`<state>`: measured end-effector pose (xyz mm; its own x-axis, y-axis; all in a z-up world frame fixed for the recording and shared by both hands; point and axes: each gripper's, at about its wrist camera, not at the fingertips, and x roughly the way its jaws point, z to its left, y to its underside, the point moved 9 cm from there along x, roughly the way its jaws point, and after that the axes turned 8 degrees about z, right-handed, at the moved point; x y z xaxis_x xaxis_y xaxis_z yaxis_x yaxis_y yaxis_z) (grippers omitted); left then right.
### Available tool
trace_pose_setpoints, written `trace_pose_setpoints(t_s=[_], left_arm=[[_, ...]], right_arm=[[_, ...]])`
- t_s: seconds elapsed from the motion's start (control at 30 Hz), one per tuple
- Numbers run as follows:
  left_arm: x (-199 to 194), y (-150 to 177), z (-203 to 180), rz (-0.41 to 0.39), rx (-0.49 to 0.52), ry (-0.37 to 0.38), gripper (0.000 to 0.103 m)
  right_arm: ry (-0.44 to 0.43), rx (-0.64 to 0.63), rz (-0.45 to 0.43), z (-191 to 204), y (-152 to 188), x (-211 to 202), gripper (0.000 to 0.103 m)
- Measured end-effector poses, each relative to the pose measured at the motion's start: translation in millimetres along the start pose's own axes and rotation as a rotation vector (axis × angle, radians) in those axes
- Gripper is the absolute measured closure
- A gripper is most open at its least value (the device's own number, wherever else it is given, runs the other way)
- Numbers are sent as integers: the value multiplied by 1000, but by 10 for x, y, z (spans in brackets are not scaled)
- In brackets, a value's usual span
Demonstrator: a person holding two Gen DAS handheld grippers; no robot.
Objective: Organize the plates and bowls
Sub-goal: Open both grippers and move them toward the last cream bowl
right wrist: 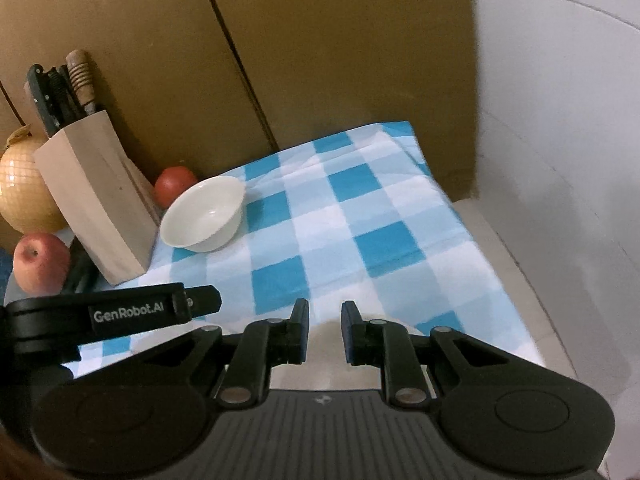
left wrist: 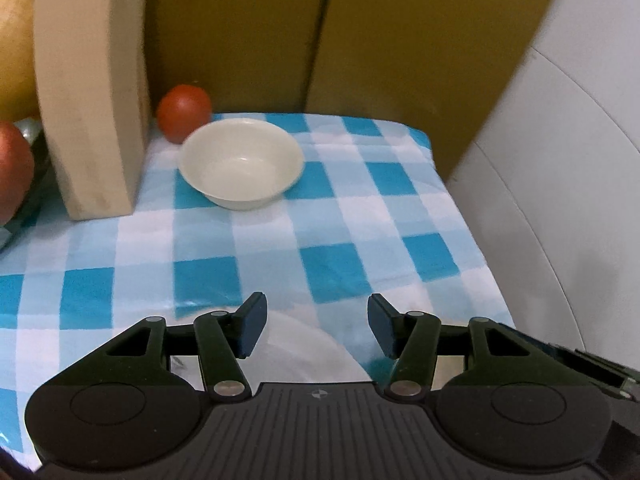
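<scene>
A white bowl stands upright and empty on the blue checked cloth, next to the knife block; it also shows in the right wrist view. A white plate lies on the cloth right under my left gripper, whose jaws are wide open and empty above it. In the right wrist view part of a white plate shows between the fingers of my right gripper, which stands open with a narrow gap. The left gripper's body shows at the left of that view.
A wooden knife block with knives stands at the left. A tomato sits behind the bowl. An apple and an onion lie further left. Cardboard panels form the back wall; a white curved wall is right.
</scene>
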<state>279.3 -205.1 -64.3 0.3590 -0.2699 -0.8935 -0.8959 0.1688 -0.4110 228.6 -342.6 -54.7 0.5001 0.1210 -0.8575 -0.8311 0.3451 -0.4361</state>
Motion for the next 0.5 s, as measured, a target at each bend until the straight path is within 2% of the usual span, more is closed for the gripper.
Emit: trace_pose_setpoints(t_s=[0.5], left_arm=[[233,-330,595,-12,-157,-19,38]], right_arm=[[-59,20,46,262,-443,584,85]])
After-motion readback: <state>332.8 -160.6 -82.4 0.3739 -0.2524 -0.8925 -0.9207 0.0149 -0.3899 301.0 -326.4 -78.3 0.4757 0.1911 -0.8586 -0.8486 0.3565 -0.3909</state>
